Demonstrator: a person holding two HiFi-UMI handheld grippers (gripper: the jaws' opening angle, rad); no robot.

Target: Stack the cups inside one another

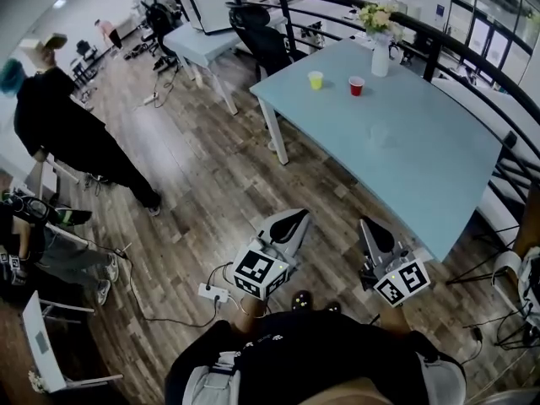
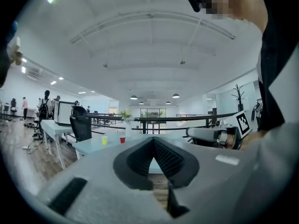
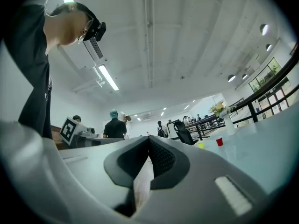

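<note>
Head view: left gripper (image 1: pixel 294 219), right gripper (image 1: pixel 369 226) both jaws together, nothing held, kept near body, likely pre-approach. Yellow cup (image 1: pixel 315 79), red cup (image 1: pixel 356 85) well ahead on table (image 1: pixel 422 167), apart, unstacked.

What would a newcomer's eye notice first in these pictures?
The yellow cup and the red cup stand apart at the far end of the pale blue table, beside a white vase of flowers. Low in the head view, the left gripper and right gripper are both shut and empty, far from the cups.
</note>
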